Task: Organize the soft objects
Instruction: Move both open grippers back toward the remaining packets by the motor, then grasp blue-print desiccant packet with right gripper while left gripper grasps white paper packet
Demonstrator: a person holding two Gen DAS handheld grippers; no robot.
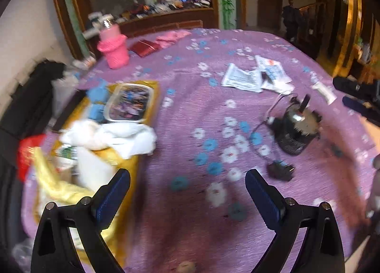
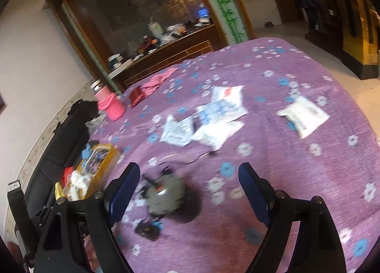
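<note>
Several white soft packets [image 1: 256, 75] lie on the purple flowered tablecloth [image 1: 190, 97]; in the right wrist view they form a cluster [image 2: 209, 116] with one packet apart [image 2: 304, 116] at the right. A yellow box [image 1: 111, 139] at the table's left holds white cloth [image 1: 114, 137], blue items and a clear lidded container; it also shows in the right wrist view [image 2: 95, 170]. My left gripper [image 1: 187, 177] is open and empty above the cloth, right of the box. My right gripper [image 2: 188, 172] is open and empty above a small kettle. The right gripper also shows at the left wrist view's right edge [image 1: 356, 97].
A small dark metal kettle [image 1: 296, 130] with cord and plug [image 1: 280, 170] stands mid-table, also in the right wrist view [image 2: 166, 194]. A pink bottle [image 1: 114, 49], a red pouch [image 1: 144, 47] and pink cloth [image 1: 171, 37] sit at the far side. A black bag [image 2: 66, 135] lies left.
</note>
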